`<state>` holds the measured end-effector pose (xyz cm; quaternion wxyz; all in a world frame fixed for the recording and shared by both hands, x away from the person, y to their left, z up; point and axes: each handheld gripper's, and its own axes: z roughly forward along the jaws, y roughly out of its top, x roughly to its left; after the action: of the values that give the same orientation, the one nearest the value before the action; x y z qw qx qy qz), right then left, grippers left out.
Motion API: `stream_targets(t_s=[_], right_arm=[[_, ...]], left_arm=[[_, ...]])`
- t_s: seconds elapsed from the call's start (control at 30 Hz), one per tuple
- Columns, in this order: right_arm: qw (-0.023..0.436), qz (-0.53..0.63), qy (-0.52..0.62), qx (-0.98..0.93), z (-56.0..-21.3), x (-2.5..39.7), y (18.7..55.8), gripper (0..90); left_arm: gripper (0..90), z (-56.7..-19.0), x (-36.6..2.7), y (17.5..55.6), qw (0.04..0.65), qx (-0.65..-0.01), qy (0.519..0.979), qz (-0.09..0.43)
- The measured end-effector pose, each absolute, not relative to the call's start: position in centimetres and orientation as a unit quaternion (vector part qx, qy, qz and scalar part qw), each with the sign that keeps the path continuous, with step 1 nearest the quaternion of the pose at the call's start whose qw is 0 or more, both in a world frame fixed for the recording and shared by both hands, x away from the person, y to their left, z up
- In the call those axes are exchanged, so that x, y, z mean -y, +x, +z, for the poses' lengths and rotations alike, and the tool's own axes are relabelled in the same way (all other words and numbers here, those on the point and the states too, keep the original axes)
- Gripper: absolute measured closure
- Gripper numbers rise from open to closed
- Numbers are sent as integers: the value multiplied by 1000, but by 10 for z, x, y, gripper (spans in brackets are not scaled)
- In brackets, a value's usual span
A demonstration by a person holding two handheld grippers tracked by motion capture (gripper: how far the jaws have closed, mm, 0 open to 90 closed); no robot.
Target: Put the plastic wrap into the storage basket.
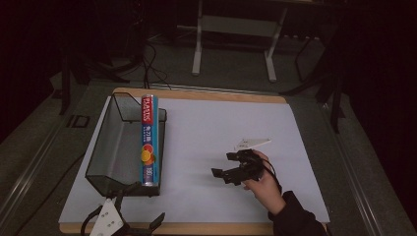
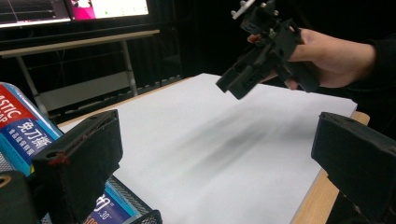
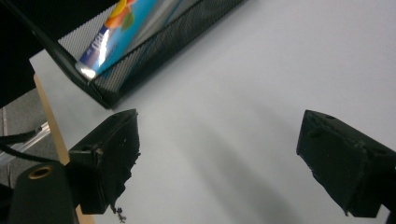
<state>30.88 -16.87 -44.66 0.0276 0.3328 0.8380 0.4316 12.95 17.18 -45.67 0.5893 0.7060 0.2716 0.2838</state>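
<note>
A black mesh tray stands on the left of the white table sheet. A long blue plastic-wrap box with a red end lies in it along its right wall. My left gripper is at the front edge just below the tray, jaws wide apart and holding nothing; the box is at its left. A hand holds my right gripper above the sheet at centre right, aimed left at the tray. It is open and holds nothing, with the tray and box ahead.
The sheet lies on a wooden board whose edge shows at the front. A white-legged desk and cables are on the floor beyond the table. Monitors glow at the back in the left gripper view.
</note>
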Motion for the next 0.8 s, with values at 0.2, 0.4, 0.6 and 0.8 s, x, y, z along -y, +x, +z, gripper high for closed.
stream_targets(t_s=[0.2, 0.4, 0.6, 0.8], right_arm=[[25, 433, 329, -839, -451, 180, 297, 130], [30, 435, 332, -836, -452, 194, 284, 131], [41, 441, 340, -830, -455, 206, 276, 133], [59, 441, 345, -826, -460, 211, 277, 133]], left_arm=[[26, -457, -172, 129, 589, -272, 706, 284], [25, -457, -171, 129, 588, -271, 707, 285], [26, -456, -172, 129, 589, -270, 706, 286], [25, -456, -172, 129, 588, -269, 708, 284]])
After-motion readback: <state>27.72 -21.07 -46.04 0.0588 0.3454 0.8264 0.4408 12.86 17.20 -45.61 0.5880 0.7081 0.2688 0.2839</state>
